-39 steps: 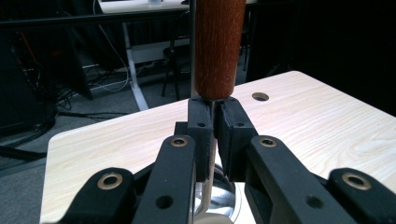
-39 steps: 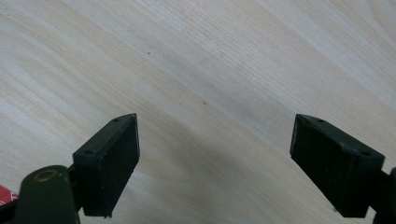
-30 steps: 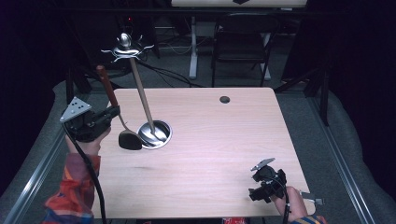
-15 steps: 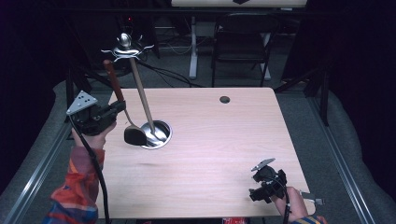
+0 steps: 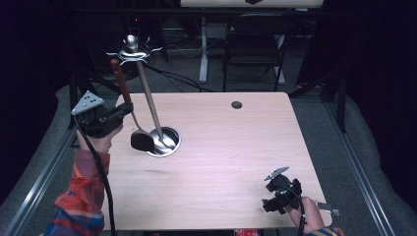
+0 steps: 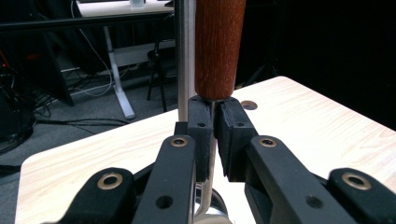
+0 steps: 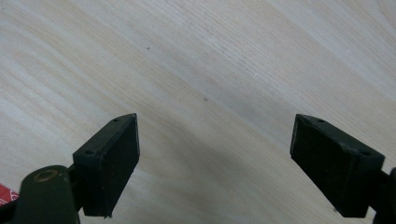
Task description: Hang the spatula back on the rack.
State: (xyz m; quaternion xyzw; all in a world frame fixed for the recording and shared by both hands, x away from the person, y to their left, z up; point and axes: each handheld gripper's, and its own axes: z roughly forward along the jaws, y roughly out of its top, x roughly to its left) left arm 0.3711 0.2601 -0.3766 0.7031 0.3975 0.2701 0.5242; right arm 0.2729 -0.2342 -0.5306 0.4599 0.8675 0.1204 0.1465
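Note:
A ladle with a reddish wooden handle (image 5: 121, 83) and a black bowl (image 5: 141, 141) hangs tilted over the left part of the pale wooden table (image 5: 231, 152). My left gripper (image 5: 125, 112) is shut on its thin metal shank just below the handle. In the left gripper view the pads (image 6: 201, 135) pinch that shank under the wooden handle (image 6: 218, 46). The ladle's bowl hovers beside the round base (image 5: 167, 143) of a steel utensil stand whose pole (image 5: 149, 101) leans up to a hooked crown (image 5: 132, 50). My right gripper (image 5: 270, 196) rests at the front right, open, its jaws (image 7: 215, 163) wide over bare wood.
A small dark grommet hole (image 5: 236, 104) sits near the table's far edge. A black chair (image 5: 255, 49) and desk legs stand beyond the table. Grey floor and rails run along both sides. The stand's pole (image 6: 185, 56) rises right behind the held handle.
My left gripper has carried the ladle a little right and up, bringing its bowl closer to the stand's base. The right gripper has stayed put.

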